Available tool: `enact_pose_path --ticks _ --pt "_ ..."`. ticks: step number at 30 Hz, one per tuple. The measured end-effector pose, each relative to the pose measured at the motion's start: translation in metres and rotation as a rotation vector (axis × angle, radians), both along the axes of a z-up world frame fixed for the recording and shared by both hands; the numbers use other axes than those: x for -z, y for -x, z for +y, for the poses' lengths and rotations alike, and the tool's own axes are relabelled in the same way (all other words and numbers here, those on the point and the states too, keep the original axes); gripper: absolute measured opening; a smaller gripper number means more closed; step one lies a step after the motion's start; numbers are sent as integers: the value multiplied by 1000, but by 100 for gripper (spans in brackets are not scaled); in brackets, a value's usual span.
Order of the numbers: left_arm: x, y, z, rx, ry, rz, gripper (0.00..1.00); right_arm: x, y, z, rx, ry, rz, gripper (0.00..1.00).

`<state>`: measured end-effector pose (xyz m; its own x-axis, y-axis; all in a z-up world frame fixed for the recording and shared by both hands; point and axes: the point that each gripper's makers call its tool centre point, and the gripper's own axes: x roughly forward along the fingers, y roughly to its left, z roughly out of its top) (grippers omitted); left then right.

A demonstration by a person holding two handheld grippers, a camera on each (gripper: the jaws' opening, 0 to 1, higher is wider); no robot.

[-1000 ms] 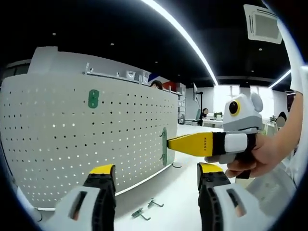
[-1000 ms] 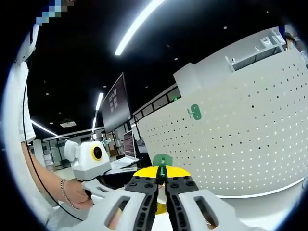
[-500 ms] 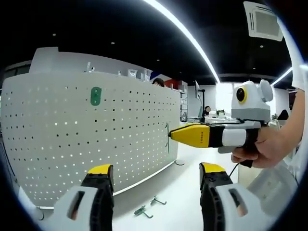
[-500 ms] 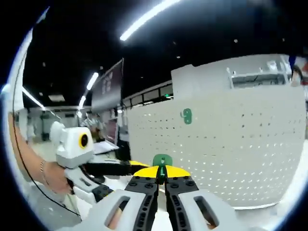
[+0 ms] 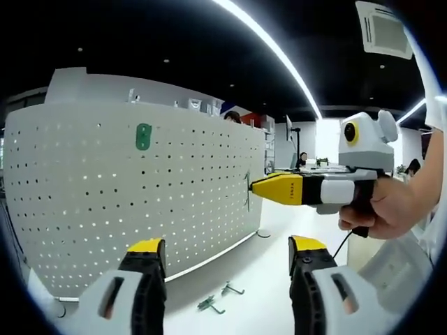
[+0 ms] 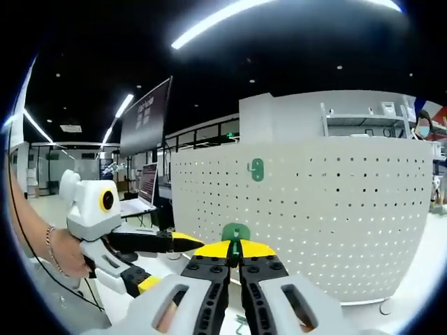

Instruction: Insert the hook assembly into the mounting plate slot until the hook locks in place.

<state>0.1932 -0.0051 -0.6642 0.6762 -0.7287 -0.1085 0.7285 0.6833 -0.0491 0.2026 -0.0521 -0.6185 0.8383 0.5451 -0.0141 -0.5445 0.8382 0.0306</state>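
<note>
Jaws of right gripper (image 6: 235,259) clamped on green hook assembly (image 6: 236,235), held just before white perforated mounting plate (image 6: 314,209); contact with plate unclear. Left gripper (image 5: 223,255) jaws apart, nothing between, low near plate. Second green hook (image 5: 143,136) sits high on plate. Two loose metal hooks (image 5: 218,296) lie on white desk (image 5: 258,279) by plate's foot
</note>
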Motion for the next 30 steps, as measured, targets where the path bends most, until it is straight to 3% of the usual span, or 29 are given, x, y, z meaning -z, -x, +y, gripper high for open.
enact_pose_path --ticks 14,30 --pt "7 2 26 -45 9 22 72 -16 -25 -8 51 -28 5 1" --pt "17 9 47 -71 -8 42 71 -44 -57 -12 102 -11 -76 1"
